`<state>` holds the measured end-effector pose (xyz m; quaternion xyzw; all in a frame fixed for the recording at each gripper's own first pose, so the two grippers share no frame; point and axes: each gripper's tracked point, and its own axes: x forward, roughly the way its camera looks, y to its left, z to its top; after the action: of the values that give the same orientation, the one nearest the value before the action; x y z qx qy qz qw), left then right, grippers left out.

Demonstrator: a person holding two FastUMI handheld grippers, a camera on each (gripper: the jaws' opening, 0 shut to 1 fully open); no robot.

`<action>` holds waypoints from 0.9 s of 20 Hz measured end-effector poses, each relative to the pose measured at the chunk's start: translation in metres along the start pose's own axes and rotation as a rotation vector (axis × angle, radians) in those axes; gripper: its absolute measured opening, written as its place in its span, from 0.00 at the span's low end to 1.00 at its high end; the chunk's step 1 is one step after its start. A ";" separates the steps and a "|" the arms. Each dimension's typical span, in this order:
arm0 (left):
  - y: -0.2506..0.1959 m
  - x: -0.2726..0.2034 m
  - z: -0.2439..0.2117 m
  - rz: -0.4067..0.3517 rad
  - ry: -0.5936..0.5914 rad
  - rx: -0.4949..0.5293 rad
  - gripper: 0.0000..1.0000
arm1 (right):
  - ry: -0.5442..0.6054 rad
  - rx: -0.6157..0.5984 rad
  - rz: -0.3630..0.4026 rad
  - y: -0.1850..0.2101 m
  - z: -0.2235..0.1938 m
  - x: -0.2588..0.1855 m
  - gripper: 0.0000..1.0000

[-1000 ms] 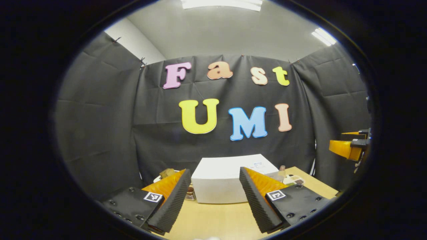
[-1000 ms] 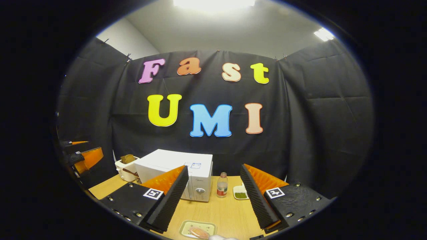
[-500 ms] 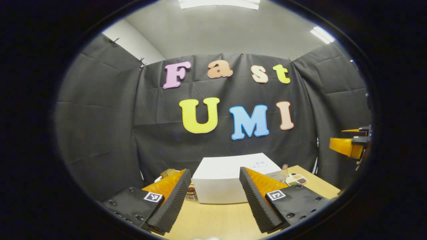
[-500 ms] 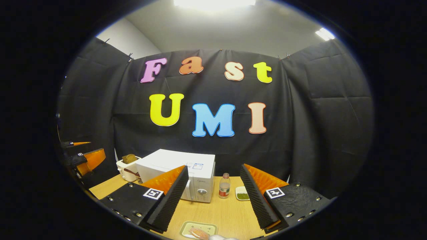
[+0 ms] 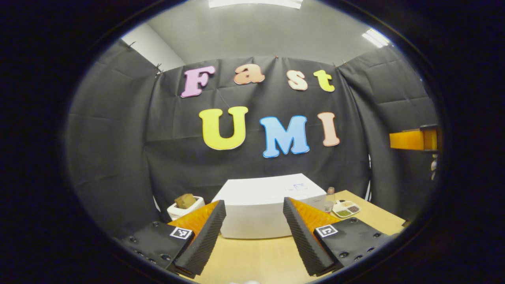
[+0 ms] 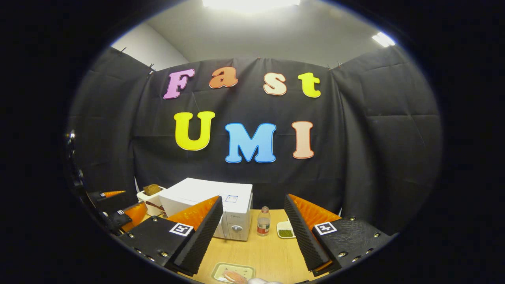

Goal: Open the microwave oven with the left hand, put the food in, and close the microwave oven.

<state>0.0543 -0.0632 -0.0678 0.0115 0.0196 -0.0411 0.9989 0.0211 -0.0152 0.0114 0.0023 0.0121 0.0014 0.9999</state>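
Microwave oven (image 6: 221, 209) stands at the back of the wooden table (image 6: 260, 252), a white box with its door shut and a round knob on the panel at its right end. In the left gripper view the same microwave oven (image 5: 260, 209) sits straight ahead, seen from its top and plain side.

Food (image 6: 234, 276) lies on a small pale tray (image 6: 221, 270) at the near edge of the table, low in the right gripper view, just in front of the right gripper (image 6: 252, 232) and well apart from the oven. That gripper hangs above the table with its jaws spread wide, nothing between them. The left gripper (image 5: 252, 232) also hovers with its jaws spread and empty, aimed at the oven and not touching it.

A small bottle (image 6: 262, 223) with a red cap stands just beside the oven's right end, and a small dish (image 6: 285, 230) of something green sits near it to the right. In the left gripper view the bottle (image 5: 328, 199) peeks out past the oven's corner, with a divided dish (image 5: 346, 209) beside it. A white toaster (image 5: 184, 207) with a slice of bread (image 5: 184, 200) in it stands to the left of the oven; the right gripper view shows it too (image 6: 149, 195).

At the left edge of the right gripper view the left gripper (image 6: 118, 213) appears farther off, low beside the table. At the right edge of the left gripper view part of the right gripper (image 5: 412, 140) is visible.
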 end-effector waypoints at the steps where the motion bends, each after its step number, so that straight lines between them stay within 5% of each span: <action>1: -0.016 0.008 -0.011 -0.019 -0.004 -0.007 0.99 | 0.003 -0.017 -0.009 -0.007 0.002 0.000 0.96; 10: -0.136 0.108 -0.136 -0.137 0.061 -0.002 0.98 | 0.059 -0.073 -0.098 -0.054 0.012 -0.007 0.96; 18: -0.151 0.208 -0.196 -0.077 0.108 -0.011 0.98 | 0.154 -0.090 -0.198 -0.094 -0.018 -0.015 0.96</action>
<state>0.2415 -0.2257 -0.2754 0.0075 0.0739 -0.0786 0.9941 0.0064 -0.1092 -0.0064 -0.0441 0.0889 -0.0964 0.9904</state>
